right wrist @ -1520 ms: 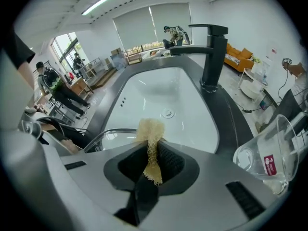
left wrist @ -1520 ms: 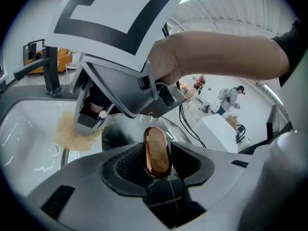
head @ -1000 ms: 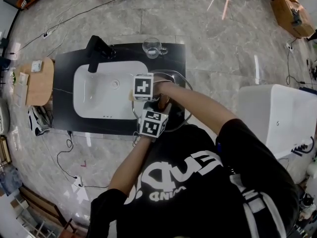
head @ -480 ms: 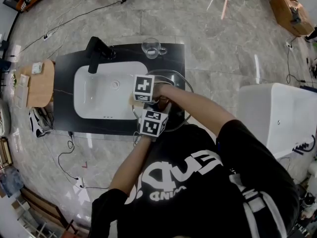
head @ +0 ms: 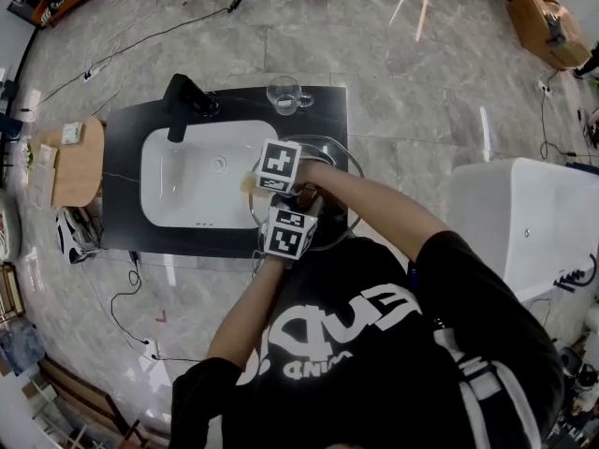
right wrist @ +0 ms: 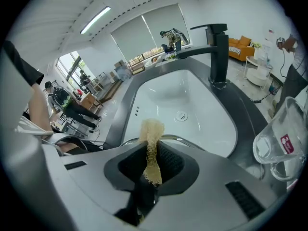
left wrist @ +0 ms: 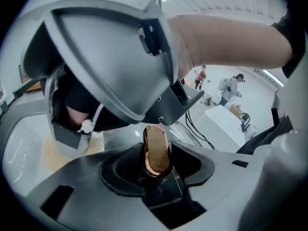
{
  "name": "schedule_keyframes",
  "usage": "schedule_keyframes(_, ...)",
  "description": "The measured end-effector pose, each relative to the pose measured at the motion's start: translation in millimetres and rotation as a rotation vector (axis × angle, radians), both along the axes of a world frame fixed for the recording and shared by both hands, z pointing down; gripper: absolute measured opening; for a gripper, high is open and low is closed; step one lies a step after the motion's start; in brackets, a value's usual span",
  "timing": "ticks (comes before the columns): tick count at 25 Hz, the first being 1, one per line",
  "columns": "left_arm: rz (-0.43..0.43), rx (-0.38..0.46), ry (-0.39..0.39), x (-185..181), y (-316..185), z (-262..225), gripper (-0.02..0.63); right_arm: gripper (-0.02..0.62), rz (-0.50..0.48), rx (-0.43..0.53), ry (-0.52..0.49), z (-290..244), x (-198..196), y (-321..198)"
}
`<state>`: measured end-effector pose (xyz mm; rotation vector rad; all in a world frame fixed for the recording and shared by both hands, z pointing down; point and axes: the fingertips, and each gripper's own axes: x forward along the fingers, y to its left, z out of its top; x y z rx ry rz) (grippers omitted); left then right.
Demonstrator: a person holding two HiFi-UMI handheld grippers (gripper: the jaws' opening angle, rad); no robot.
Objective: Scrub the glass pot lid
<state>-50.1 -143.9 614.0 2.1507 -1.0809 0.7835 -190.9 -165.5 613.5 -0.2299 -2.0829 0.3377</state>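
Beside the sink (head: 187, 181), the lid (head: 329, 227) is held at the tabletop's (head: 122, 157) right end. Left gripper (left wrist: 155, 170) has jaws clamped on its knob (left wrist: 156, 148); right gripper (right wrist: 153, 170) has jaws pinching a loofah (right wrist: 151, 134). Glass seems heavy, slippery and fragile, so the knob is the best hold.

Right tool (right wrist: 153, 172) is on the move: its marker cube (head: 279, 166) has slid a touch rightward over the glass lid (head: 339, 215) and tipped further, carrying the yellow scrubber (right wrist: 150, 131) along the rim.
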Motion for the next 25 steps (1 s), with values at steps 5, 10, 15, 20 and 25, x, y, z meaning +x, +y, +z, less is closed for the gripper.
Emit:
schedule_keyframes(5, -0.038, 0.038, 0.045, -6.7, -5.3, -22.2, 0.19, 0.048, 0.082, 0.027, -0.071, -24.8, -0.2, -15.4)
schedule_keyframes(10, -0.082, 0.079, 0.08, -18.2, -10.7, -45.9, 0.187, 0.048, 0.161, 0.064, -0.144, -56.0, 3.0, -30.0)
schedule_keyframes(15, -0.099, 0.104, 0.081, -28.4, -12.6, -61.9, 0.155, 0.048, 0.233, 0.114, -0.227, -91.1, 15.6, -42.0)
schedule_keyframes(20, -0.13, 0.128, 0.094, -42.1, -13.5, -79.8, 0.045, 0.048, 0.346, 0.162, -0.321, -127.5, 41.7, -57.3)
schedule_keyframes(25, -0.152, 0.185, 0.131, -46.4, -15.3, -110.0, 0.017, 0.048, 0.445, 0.188, -0.406, -154.2, 79.8, -52.7)
